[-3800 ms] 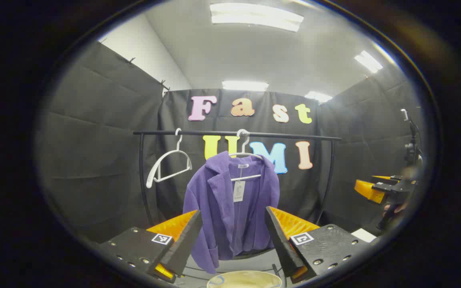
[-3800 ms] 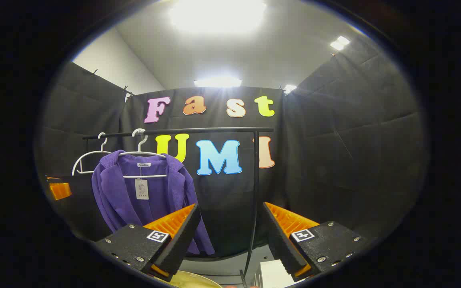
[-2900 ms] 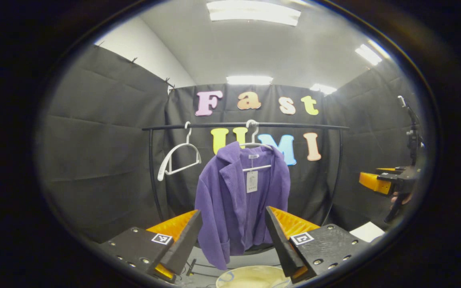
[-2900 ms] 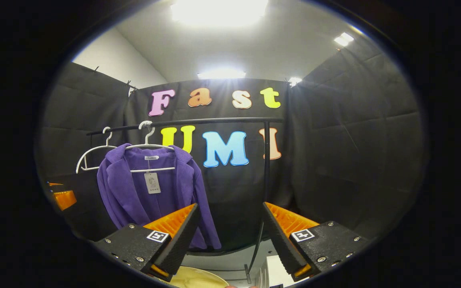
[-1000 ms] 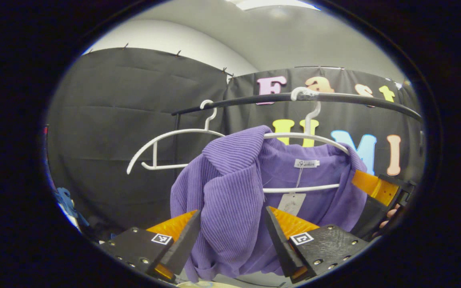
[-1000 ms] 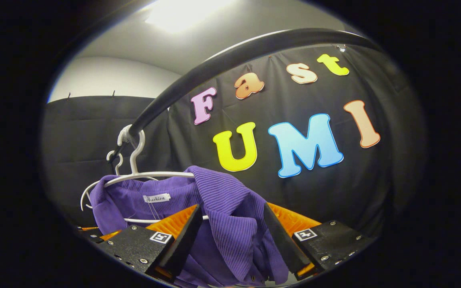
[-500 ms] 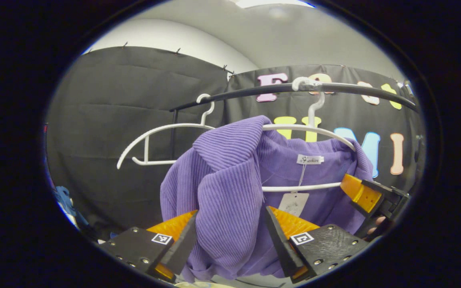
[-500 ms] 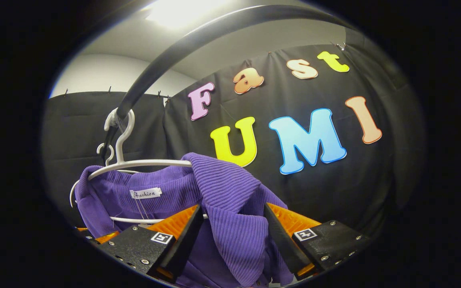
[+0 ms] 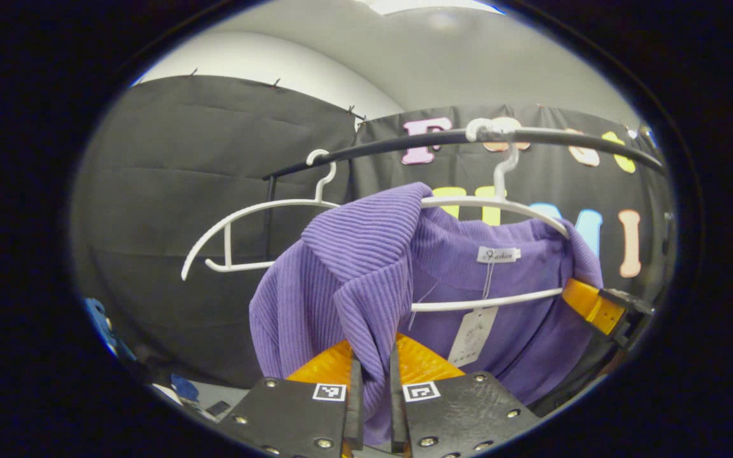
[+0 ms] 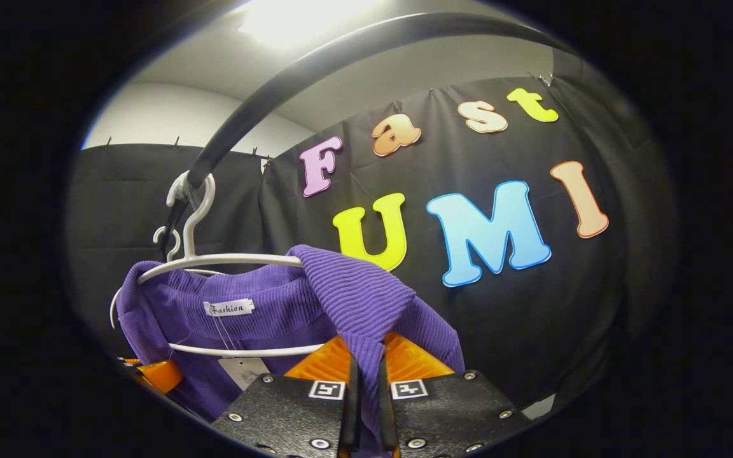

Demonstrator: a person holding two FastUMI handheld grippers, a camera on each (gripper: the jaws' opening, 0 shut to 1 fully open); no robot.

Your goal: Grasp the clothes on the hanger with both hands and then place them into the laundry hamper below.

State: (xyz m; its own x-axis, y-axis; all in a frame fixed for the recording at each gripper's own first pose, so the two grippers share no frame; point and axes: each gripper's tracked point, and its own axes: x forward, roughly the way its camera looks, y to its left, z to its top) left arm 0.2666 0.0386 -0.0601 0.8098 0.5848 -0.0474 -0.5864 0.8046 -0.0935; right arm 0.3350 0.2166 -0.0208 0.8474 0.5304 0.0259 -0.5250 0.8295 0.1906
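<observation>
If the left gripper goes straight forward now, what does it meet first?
The purple jacket: the left gripper is already shut on its front fold, and the hanger probably comes next.

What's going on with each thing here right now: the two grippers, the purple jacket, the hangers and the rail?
Left gripper: shut on the purple jacket's front edge.
Right gripper: shut on the jacket's other front edge.
Purple jacket: draped on its hanger, pinched on both sides.
Jacket's hanger: hooked on the rail.
Spare hanger: bare, hooked on the rail.
Rail: in place, carrying both hangers.
</observation>
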